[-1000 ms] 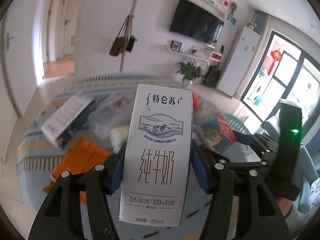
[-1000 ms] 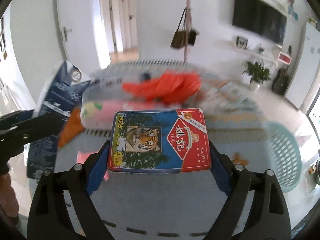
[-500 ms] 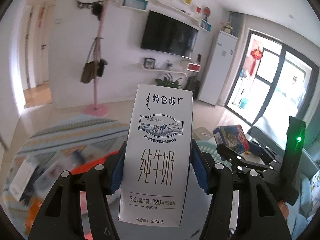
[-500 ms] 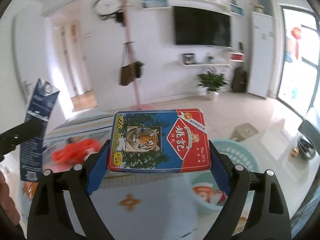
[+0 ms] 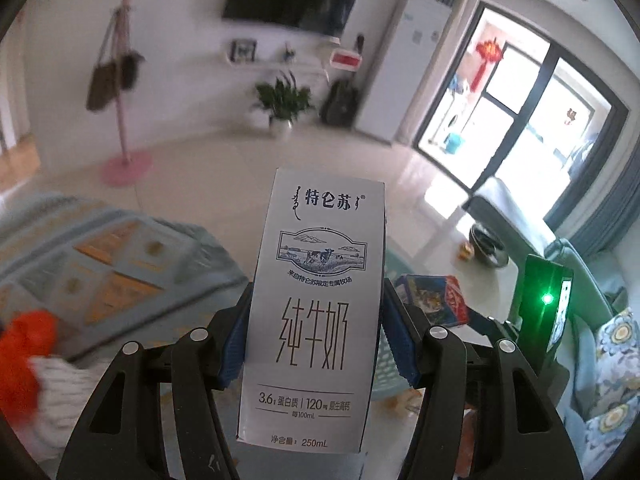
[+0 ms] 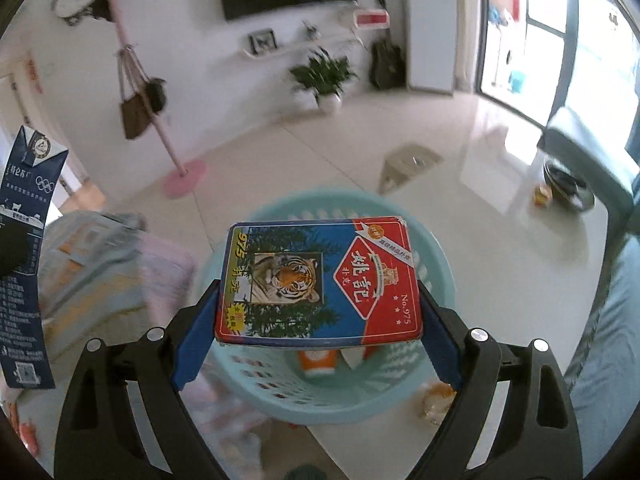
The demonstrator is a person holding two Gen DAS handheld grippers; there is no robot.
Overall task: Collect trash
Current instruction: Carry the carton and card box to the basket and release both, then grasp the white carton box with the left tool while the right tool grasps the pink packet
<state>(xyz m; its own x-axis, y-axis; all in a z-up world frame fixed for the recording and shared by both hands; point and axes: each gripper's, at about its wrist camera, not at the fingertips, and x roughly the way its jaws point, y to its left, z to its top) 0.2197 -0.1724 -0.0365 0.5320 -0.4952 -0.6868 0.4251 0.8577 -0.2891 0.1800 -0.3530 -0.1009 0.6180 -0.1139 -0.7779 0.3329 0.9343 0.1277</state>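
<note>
Room: a tiled living-room floor fills the upper half of both views, with a patterned rug at the left of the left wrist view.

Basket: a pale turquoise laundry-style basket sits at lower centre of the right wrist view, directly behind and below the held box. Some packaging already lies inside it, including an orange-and-white item. Judged to be the collection point for the trash.

Milk carton: centre of the left wrist view, upright, label facing the camera. The left tool is pinching it by its 2 narrow sides, blue pads pressed to the carton at mid-height. Held upright so the long body clears the tool frame. In the right wrist view the same carton appears at the far left edge, well apart from the basket.

Card box: a flat red-and-blue box with a tiger picture, centre of the right wrist view. The right tool is pinching it across its width, lying flat, face up. It hangs over the basket opening, which suits a straight drop.

Pose: the right tool points forward and downward over the basket. The left tool is angled more level, toward the room, with the basket only partly visible behind the carton at lower right of that view.

Assessment: 2 items in hand, neither yet deposited. The card box appears ready for release; the carton needs carrying across first.
</note>
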